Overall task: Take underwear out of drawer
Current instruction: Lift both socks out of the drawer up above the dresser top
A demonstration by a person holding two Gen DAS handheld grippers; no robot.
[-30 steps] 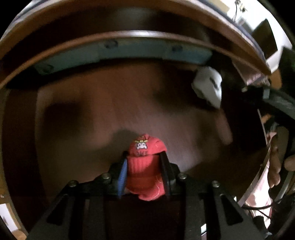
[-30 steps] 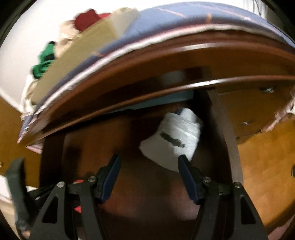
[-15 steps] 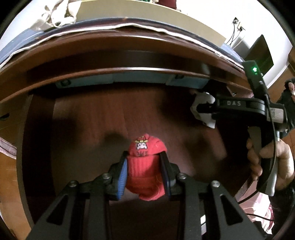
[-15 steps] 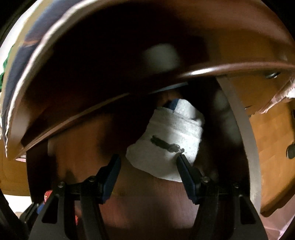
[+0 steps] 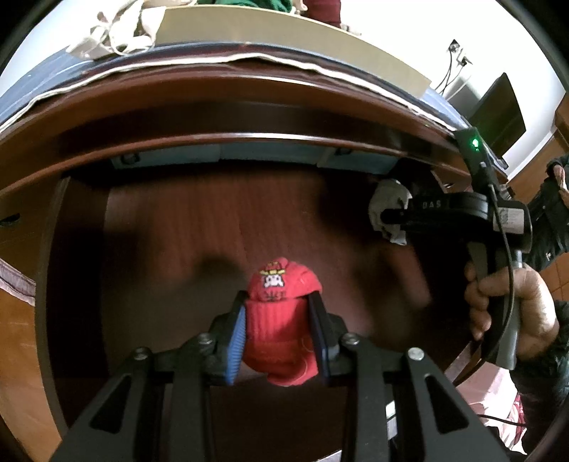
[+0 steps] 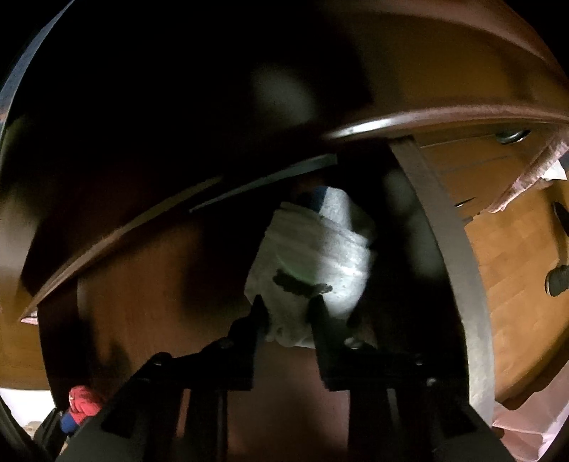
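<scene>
Underwear, the red bundle, sits pinched in our left claw above the drawer floor. On the right view, our right claw is squeezing the white bundle at the drawer's back corner; its shallow bite could slip or catch the dresser's top edge.

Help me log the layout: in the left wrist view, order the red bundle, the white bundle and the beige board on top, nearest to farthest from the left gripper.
1. red bundle: clamped in the left gripper.
2. white bundle: right, deep in the drawer.
3. beige board: on the top, farthest.
</scene>
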